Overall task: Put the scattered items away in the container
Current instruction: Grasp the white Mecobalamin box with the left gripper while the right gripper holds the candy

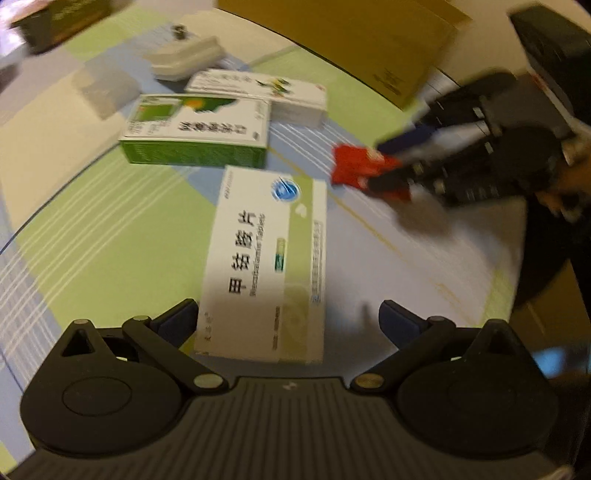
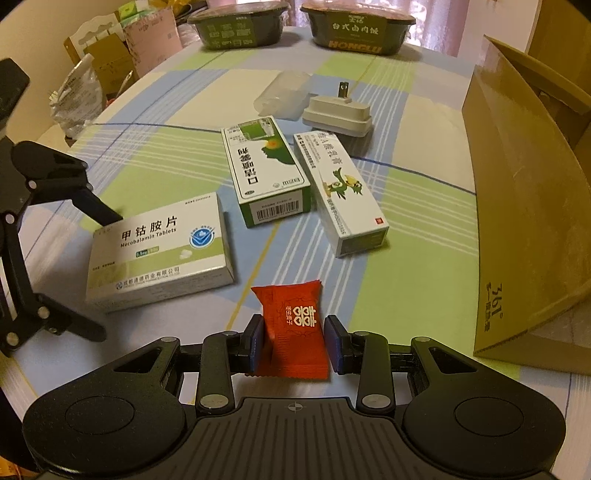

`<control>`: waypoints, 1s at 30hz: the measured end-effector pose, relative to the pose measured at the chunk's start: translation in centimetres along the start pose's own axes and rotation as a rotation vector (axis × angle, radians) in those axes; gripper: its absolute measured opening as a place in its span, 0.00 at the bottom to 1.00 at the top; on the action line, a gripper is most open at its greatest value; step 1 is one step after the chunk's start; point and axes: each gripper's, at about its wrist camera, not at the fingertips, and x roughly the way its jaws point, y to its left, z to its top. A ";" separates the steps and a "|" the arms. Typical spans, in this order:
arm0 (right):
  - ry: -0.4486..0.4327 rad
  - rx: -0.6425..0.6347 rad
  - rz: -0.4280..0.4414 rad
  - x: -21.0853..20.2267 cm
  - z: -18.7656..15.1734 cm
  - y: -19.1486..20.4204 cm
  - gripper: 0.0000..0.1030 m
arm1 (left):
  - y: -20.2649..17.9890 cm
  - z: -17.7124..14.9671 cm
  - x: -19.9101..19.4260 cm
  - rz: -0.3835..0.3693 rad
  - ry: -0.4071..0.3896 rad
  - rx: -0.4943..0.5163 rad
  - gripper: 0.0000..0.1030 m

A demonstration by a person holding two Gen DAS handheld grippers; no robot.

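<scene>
Here, rt gripper [image 2: 294, 343]: blue pads [image 2: 255, 341] clamped on both sides of a red candy packet [image 2: 293, 328], gold double-happiness print facing up; packet held low over the table, in front of the other items. The left wrist view shows the same gripper [image 1: 373, 168] w/ the red packet [image 1: 351, 168], blurred.

Left gripper [image 1: 288, 325]: jaws spread wide, w/ the near end of the white Mecobalamin box [image 1: 266, 266] between the fingers; one blue pad [image 1: 181, 321] sits just beside the box's edge, the other well clear of it. Contact cannot be told (motion blur). In the right wrist view the left gripper [image 2: 62, 236] straddles the box's [image 2: 159, 251] short end, box flat on the plaid tablecloth [image 2: 406, 206].

Behind it, nr table centre: green-and-white box [image 2: 266, 170] lying flat, and just beside it a long white box w/ frog picture [image 2: 340, 192], the two nearly parallel. Farther back: white plug adapter [image 2: 338, 114], prongs up, next to a clear plastic item [image 2: 282, 94]. Two dark food tubs [image 2: 240, 24] at the far edge.

Container: brown cardboard box [image 2: 524, 206] at the table's right side, flap open, interior not visible.
</scene>
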 end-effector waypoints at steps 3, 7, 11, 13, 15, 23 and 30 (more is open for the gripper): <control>0.017 -0.005 -0.007 0.3 -0.2 0.2 0.37 | -0.9 0.9 0.4 0.061 0.005 -0.015 0.98; 0.023 -0.010 0.001 0.5 -0.3 0.1 0.37 | -2.1 2.5 1.4 0.143 0.061 0.087 0.93; 0.017 -0.015 0.016 0.5 -0.5 -0.2 0.37 | -2.4 3.6 2.5 0.146 0.124 0.136 0.81; 0.016 -0.032 0.015 0.5 -0.5 -0.1 0.38 | -2.3 3.8 2.8 0.138 0.149 0.141 0.81; 0.018 -0.043 0.006 0.6 -0.4 0.0 0.73 | -2.2 3.9 2.9 0.133 0.163 0.150 0.80; 0.019 -0.037 0.010 0.8 -0.2 -0.3 0.73 | -1.0 4.3 3.1 0.117 0.155 0.108 0.81; 0.020 -0.074 0.013 0.9 -0.2 0.1 0.53 | -0.3 4.6 3.0 0.119 0.149 0.084 0.65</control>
